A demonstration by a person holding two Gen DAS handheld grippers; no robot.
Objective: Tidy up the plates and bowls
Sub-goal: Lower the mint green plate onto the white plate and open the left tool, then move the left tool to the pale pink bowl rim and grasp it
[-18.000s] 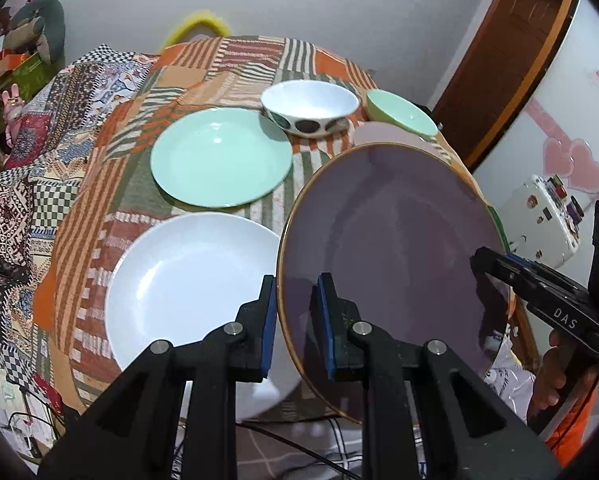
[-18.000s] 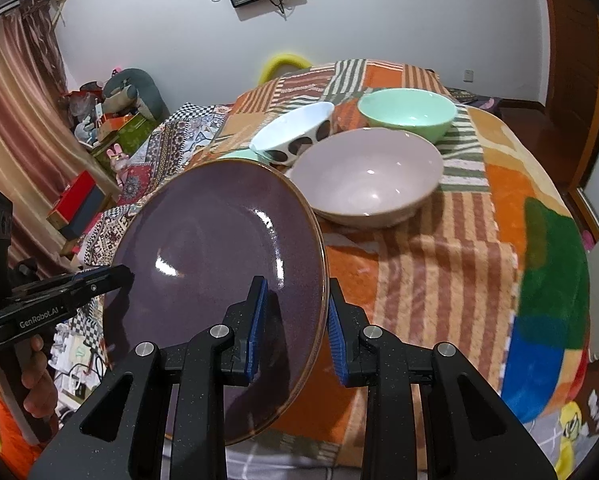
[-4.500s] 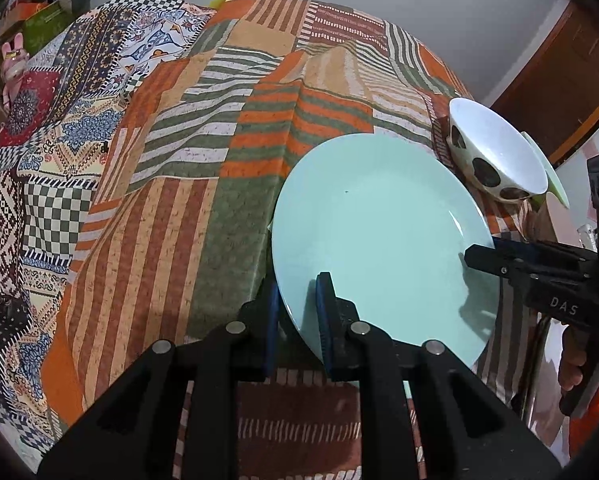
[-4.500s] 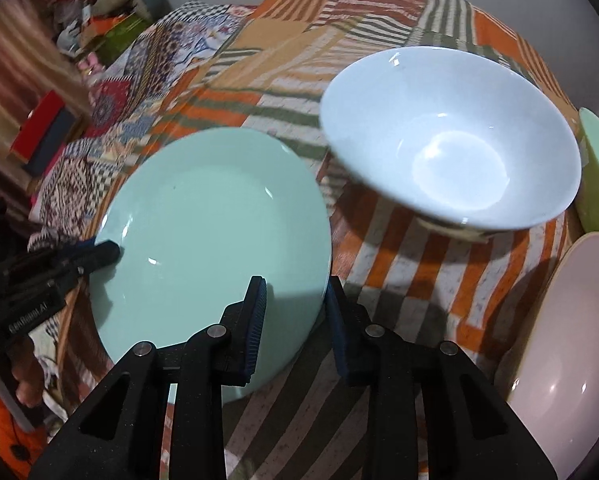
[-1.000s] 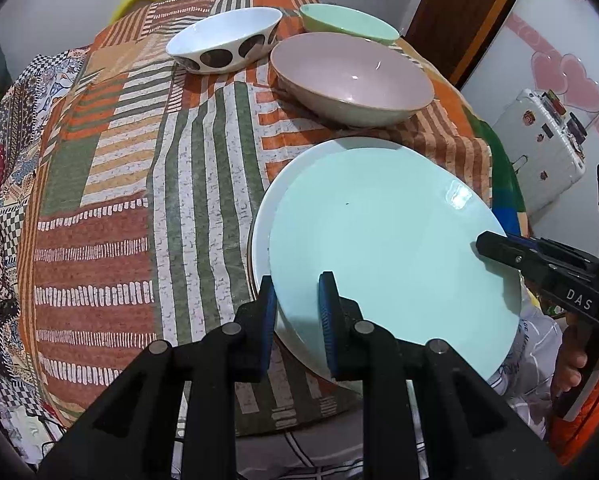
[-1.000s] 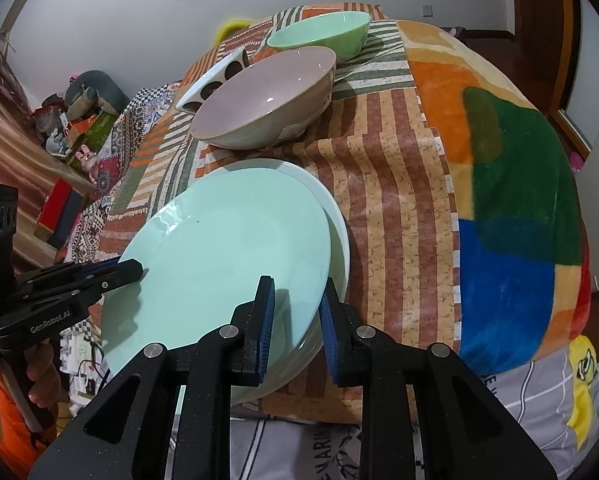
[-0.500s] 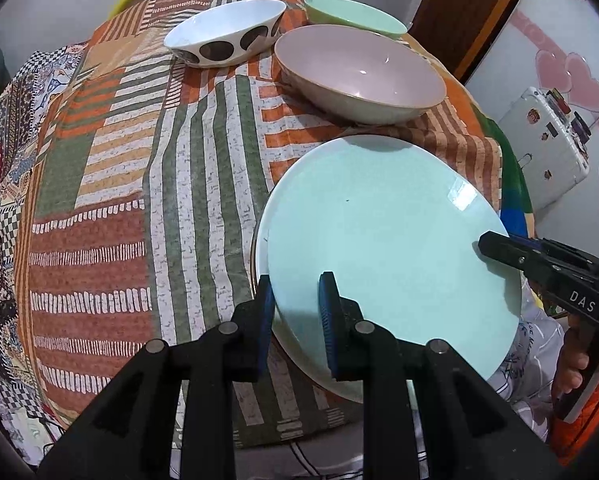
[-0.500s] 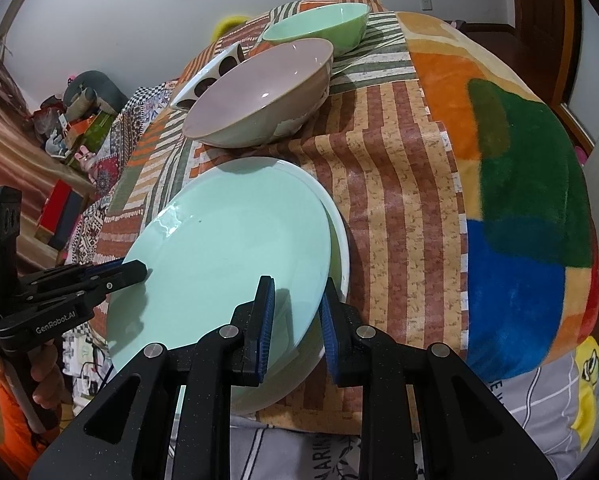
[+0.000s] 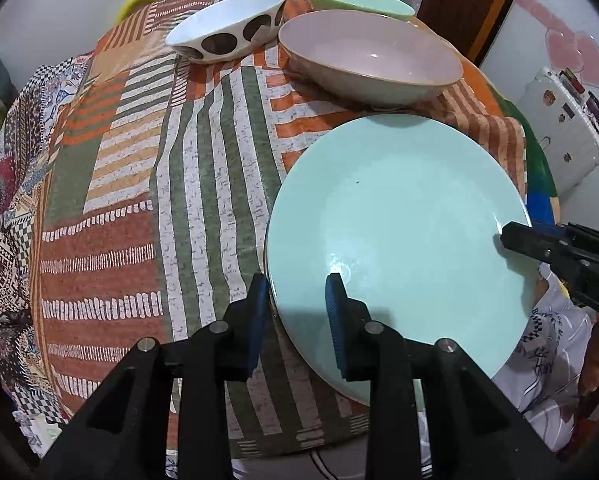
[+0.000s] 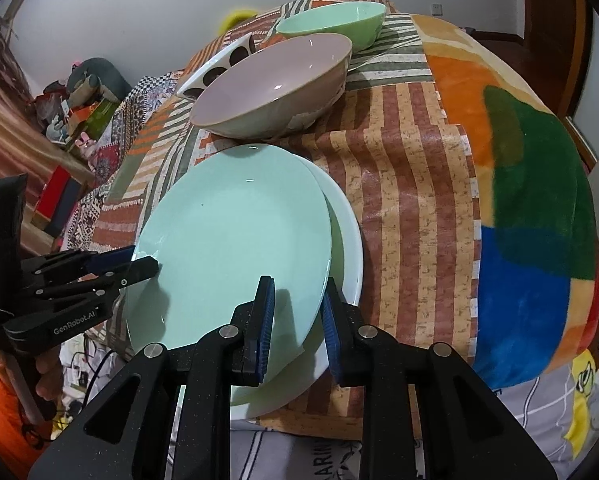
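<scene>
A mint green plate [image 9: 399, 232] [image 10: 235, 256] lies on a white plate [image 10: 349, 240], at the near edge of the table. My left gripper [image 9: 295, 292] straddles the green plate's left rim. Its jaws are opening, and the pads stand apart from the rim that is still between them. My right gripper [image 10: 297, 296] is shut on the same plate's right rim. Each gripper shows in the other's view: the right gripper [image 9: 515, 240] and the left gripper [image 10: 143, 266]. What lies under the white plate is hidden.
Behind the plates sit a big pink bowl [image 9: 371, 52] [image 10: 275, 80], a white bowl with dark spots [image 9: 227, 28] and a green bowl [image 10: 331, 20]. A patchwork cloth [image 9: 139, 200] covers the table. A white suitcase [image 9: 567, 136] stands beyond the right edge.
The green plate has sunk onto the white plate and now covers most of it. The left gripper's jaws have widened. The right gripper's jaws look unchanged.
</scene>
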